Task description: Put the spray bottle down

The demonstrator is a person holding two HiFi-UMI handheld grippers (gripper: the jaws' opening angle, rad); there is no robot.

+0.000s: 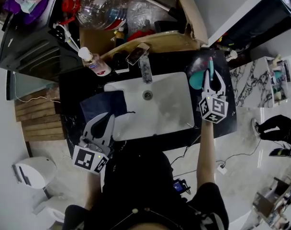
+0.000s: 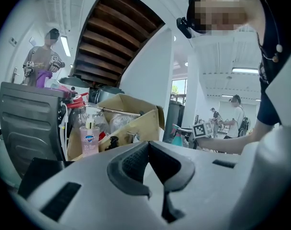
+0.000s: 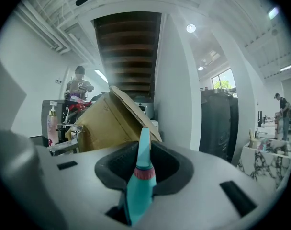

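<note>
Left gripper [image 1: 107, 120], at 7 o'clock of the sink [image 1: 170, 115]: jaws together, empty. Right gripper [image 1: 210, 79] is clamped on the teal spray bottle [image 3: 138, 188], nozzle up, over the black counter [image 1: 230, 96] at the sink's 3 o'clock. Lower upright, seat base flat, then release.

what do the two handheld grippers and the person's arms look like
Both the left gripper and right gripper have light grey shells with black, ribbed pads. Each carries a white cube printed with black square markers. The person wears a dark short-sleeved top.
</note>
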